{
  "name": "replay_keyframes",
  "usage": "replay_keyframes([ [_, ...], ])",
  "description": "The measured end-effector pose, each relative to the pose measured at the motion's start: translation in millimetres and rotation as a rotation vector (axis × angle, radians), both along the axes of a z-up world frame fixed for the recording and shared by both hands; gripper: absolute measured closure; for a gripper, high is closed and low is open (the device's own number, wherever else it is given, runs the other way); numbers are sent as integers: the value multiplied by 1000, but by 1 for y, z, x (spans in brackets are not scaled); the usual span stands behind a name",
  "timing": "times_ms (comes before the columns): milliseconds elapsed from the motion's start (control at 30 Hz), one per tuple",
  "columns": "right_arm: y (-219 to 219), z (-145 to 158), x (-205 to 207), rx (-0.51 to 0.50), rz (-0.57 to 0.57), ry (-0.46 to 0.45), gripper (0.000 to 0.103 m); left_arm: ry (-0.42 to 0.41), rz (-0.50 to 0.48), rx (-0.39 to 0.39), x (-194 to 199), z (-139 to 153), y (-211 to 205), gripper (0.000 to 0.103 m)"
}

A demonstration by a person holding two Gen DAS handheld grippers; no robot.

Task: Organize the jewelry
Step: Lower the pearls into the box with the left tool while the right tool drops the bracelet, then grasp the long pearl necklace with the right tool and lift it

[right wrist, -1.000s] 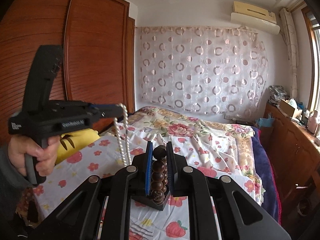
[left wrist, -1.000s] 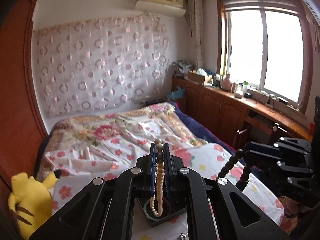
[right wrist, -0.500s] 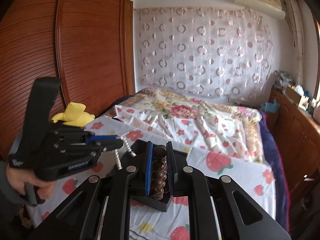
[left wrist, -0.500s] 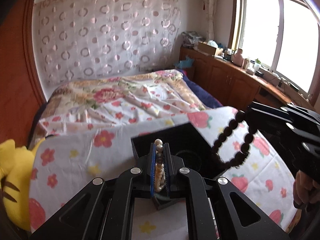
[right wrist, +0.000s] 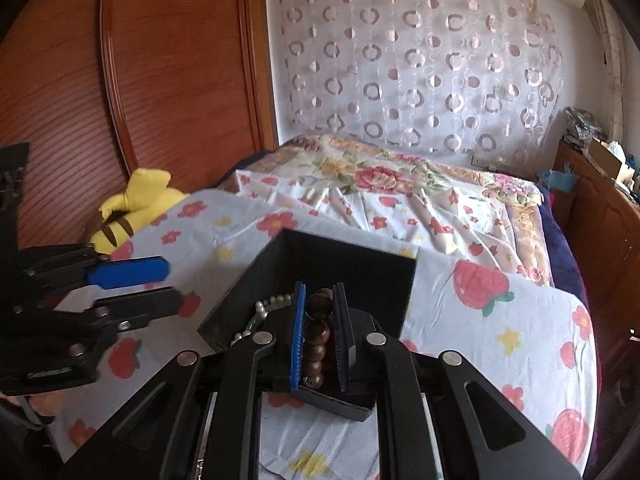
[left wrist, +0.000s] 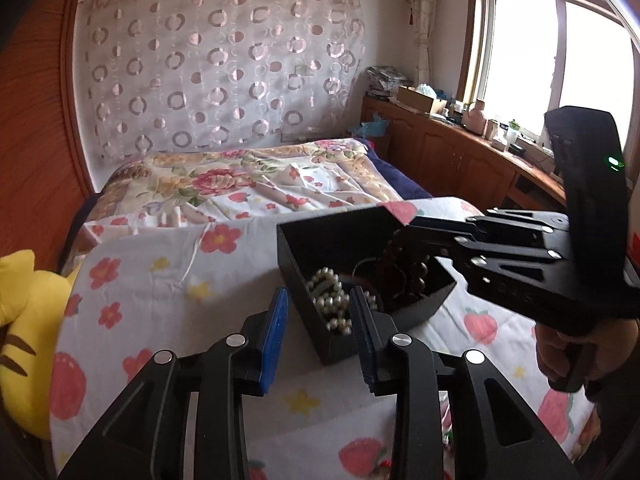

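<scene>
**Beads held over a black box on the bed**

A bed (left wrist: 280, 196) fills the room, spread with a white sheet (right wrist: 460, 292) printed with flowers and strawberries, and a floral quilt (right wrist: 380, 176) bunched toward the far wall. A sheer curtain (left wrist: 224, 64) with a ring pattern hangs behind it. A wooden wardrobe (right wrist: 160, 80) stands on the left side, a window (left wrist: 560, 64) and a low wooden cabinet (left wrist: 460, 156) cluttered with small items on the right. A yellow plush toy (right wrist: 136, 204) with brown stripes lies at the bed's edge beside the wardrobe.

An open black box (left wrist: 320, 240) sits on the sheet in front of both tools. Inside it lies a pile of pearl beads (left wrist: 330, 300), near the corner closest to the left gripper (left wrist: 318, 328). That gripper's blue-padded jaws stand apart with nothing between them, just above the box's near corner.

The right gripper (right wrist: 320, 336) reaches into the box, its jaws closed on a string of dark wooden beads (right wrist: 318, 332); in the left camera's picture the beads hang down from its tips into the box.

Something dark and round lies in the box behind the pearls, too shadowed to make out. The lower loop of the wooden beads is hidden by the box wall and the gripper. The hands holding the tools are mostly cut off at the frame edges.
</scene>
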State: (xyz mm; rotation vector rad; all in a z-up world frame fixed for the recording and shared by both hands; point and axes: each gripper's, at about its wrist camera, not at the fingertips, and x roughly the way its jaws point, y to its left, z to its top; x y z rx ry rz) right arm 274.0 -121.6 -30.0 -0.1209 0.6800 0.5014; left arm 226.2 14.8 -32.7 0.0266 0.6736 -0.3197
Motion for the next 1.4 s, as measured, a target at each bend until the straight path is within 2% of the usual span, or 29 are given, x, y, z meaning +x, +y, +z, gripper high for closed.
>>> replay_keyframes([
  [133, 1, -1, -3, 1, -3, 5, 87, -4, -1, 9, -13, -7, 7, 57],
  [233, -3, 2, -4, 15, -7, 3, 87, -4, 14, 18, -21, -11, 10, 35],
  [267, -4, 3, -5, 16, -8, -1, 86, -3, 21, 24, -23, -12, 10, 33],
  [333, -9, 8, -8, 26, -12, -9, 76, -4, 17, 29, -29, -15, 11, 33],
  [400, -14, 15, -15, 46, 3, -23, 70, -4, 17, 32, -37, -19, 11, 28],
  [567, -26, 27, -42, 44, 15, -58, 70, -12, 8, 25, -56, -24, 8, 17],
  [800, -43, 20, -85, 24, 27, -34, 70, -5, -12, 22, -84, -33, 2, 12],
  [1133, -45, -25, -141, -10, 66, 80, 70, 48, -5, 3, -112, -51, 6, 12],
  [1400, -35, -57, -163, -58, 86, 172, 70, 69, -13, 22, -121, -56, 3, 12],
])
